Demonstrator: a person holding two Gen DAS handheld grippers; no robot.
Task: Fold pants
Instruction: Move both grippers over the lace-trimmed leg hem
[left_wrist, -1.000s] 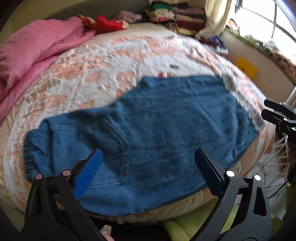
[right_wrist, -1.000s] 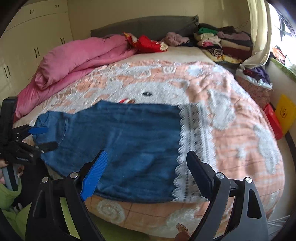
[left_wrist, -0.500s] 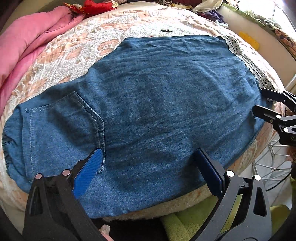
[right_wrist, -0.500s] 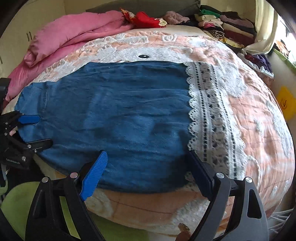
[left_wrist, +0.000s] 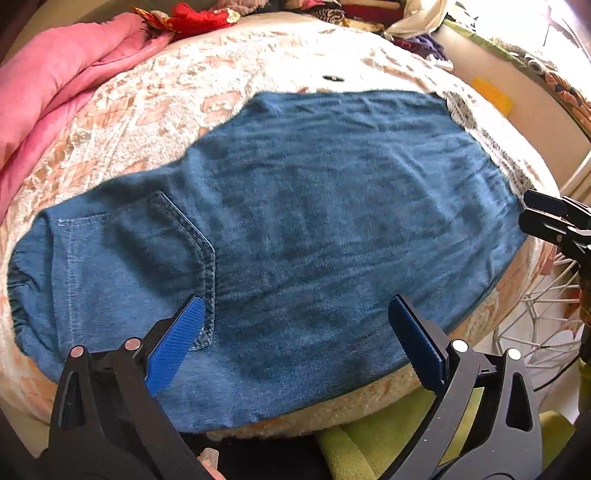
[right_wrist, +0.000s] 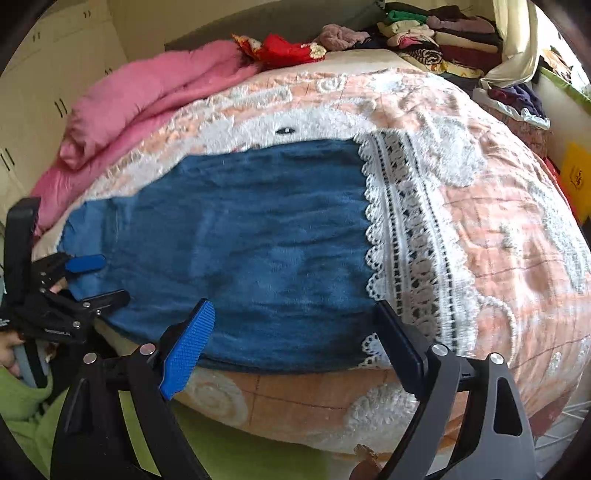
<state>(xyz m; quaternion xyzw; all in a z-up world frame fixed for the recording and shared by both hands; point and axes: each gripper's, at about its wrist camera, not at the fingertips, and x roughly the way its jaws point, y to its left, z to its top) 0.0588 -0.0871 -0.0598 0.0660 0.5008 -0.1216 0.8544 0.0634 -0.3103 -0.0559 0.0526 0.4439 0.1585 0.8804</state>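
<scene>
Blue denim pants (left_wrist: 314, 229) lie flat across the bed, waistband and back pocket (left_wrist: 181, 251) to the left, a white lace hem (right_wrist: 402, 236) to the right. My left gripper (left_wrist: 295, 310) hovers open over the near edge by the pocket, nothing between its fingers; it also shows at the left of the right wrist view (right_wrist: 105, 278). My right gripper (right_wrist: 295, 310) hangs over the near edge at the hem end, its jaws opening and holding nothing, with the pants below them. Its tips show at the right of the left wrist view (left_wrist: 528, 208).
A peach and white bed cover (right_wrist: 498, 221) lies under the pants. A pink quilt (right_wrist: 140, 99) is bunched at the far left, and stacked clothes (right_wrist: 436, 37) line the head of the bed. A white wire rack (left_wrist: 546, 314) stands beside the bed's right side.
Both grippers have come down closer to the pants' near edge. The pants have not moved.
</scene>
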